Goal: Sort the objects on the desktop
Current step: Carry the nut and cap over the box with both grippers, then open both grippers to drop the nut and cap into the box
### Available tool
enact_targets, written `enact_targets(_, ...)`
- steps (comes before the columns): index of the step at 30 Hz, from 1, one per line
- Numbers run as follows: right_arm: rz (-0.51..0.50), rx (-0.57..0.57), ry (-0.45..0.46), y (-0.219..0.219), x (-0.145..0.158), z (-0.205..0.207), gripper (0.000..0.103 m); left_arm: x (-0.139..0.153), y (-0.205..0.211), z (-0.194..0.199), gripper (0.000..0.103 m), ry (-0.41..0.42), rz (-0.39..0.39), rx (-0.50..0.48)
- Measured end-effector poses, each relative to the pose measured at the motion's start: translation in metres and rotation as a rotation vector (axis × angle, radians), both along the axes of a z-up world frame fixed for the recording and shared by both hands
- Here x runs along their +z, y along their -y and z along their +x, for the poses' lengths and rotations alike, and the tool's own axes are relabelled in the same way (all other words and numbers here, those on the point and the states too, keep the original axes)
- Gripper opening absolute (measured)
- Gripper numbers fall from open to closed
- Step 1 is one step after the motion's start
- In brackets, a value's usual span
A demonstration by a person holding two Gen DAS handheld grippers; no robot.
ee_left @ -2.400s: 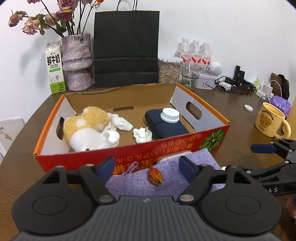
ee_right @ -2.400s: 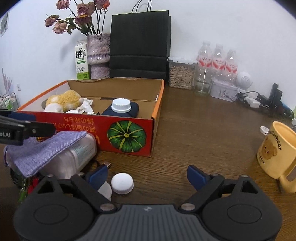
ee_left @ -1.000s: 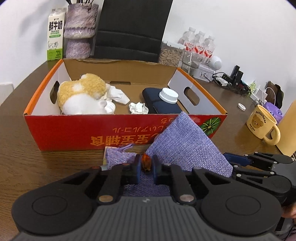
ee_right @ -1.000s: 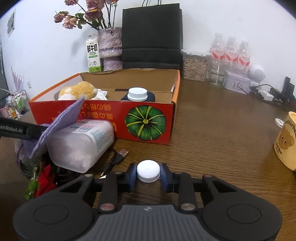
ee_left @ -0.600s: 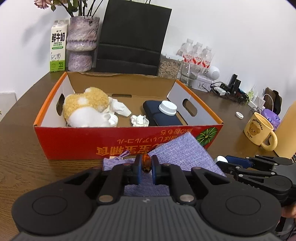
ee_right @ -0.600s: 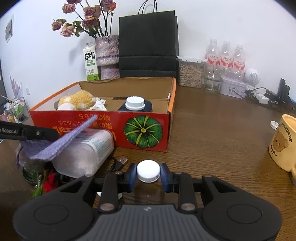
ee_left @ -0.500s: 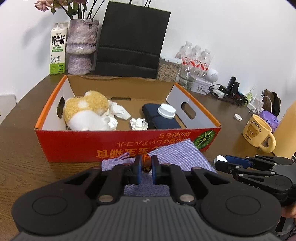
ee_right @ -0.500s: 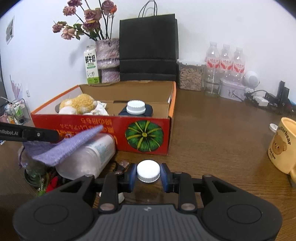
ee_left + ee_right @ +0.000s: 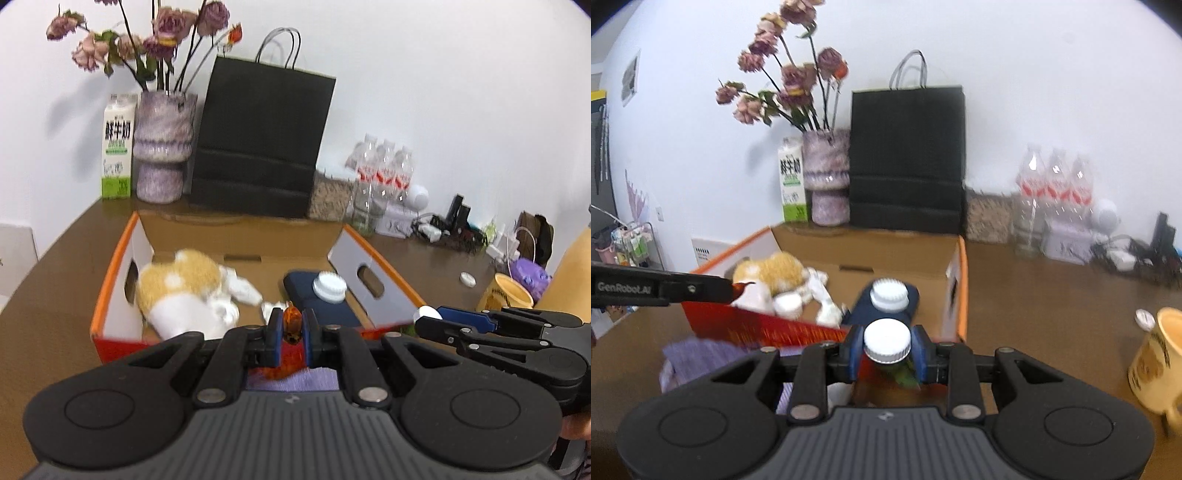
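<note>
My left gripper [image 9: 291, 326] is shut on a small orange-brown piece [image 9: 291, 321], held above the front wall of the orange cardboard box [image 9: 110, 291]. In the right wrist view that gripper [image 9: 733, 290] reaches in from the left with the piece [image 9: 740, 286] at its tip. My right gripper [image 9: 886, 350] is shut on a white bottle cap [image 9: 886, 343], beside the left one and also over the box's front wall [image 9: 768, 328]. A purple cloth [image 9: 291, 382] shows below the left gripper; whether it hangs from the piece I cannot tell.
Inside the box lie a plush toy [image 9: 181, 284], crumpled tissue and a navy case [image 9: 317, 310] with a white-capped jar [image 9: 330, 287] on it. Behind stand a black paper bag [image 9: 258, 147], a vase [image 9: 162, 147], a milk carton [image 9: 117, 147] and water bottles [image 9: 384, 173]. A yellow mug [image 9: 1156, 354] stands right.
Both grippers have risen and tipped up, keeping hold of the orange-brown piece and the white cap. They now look over the box's front wall. The purple cloth sits lower in view.
</note>
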State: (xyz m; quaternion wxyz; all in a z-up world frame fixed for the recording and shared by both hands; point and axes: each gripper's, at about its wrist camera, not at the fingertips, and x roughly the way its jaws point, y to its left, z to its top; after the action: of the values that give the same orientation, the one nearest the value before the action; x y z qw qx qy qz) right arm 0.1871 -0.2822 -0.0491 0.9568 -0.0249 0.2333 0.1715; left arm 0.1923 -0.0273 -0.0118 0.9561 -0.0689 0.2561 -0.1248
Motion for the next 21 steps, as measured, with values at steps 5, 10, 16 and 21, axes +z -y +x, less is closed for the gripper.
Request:
enact_targets(5, -0.004, 0.031, 0.029, -0.023, 0.014, 0.019, 0.027, 0.012, -0.006, 0.018, 0.011, 0.044, 0.007, 0.016)
enact_targets(10, -0.017, 0.060, 0.037, -0.051, 0.021, 0.045, 0.027, 0.019, -0.013, 0.042, 0.011, 0.070, 0.017, 0.022)
enact_targets(16, -0.014, 0.070, 0.024, -0.077, 0.023, 0.085, 0.027, 0.015, -0.024, 0.077, 0.011, 0.071, 0.018, 0.043)
enact_targets(21, -0.005, 0.066, -0.015, -0.089, 0.013, 0.115, 0.027, 0.001, -0.032, 0.101, 0.011, 0.037, 0.029, 0.045)
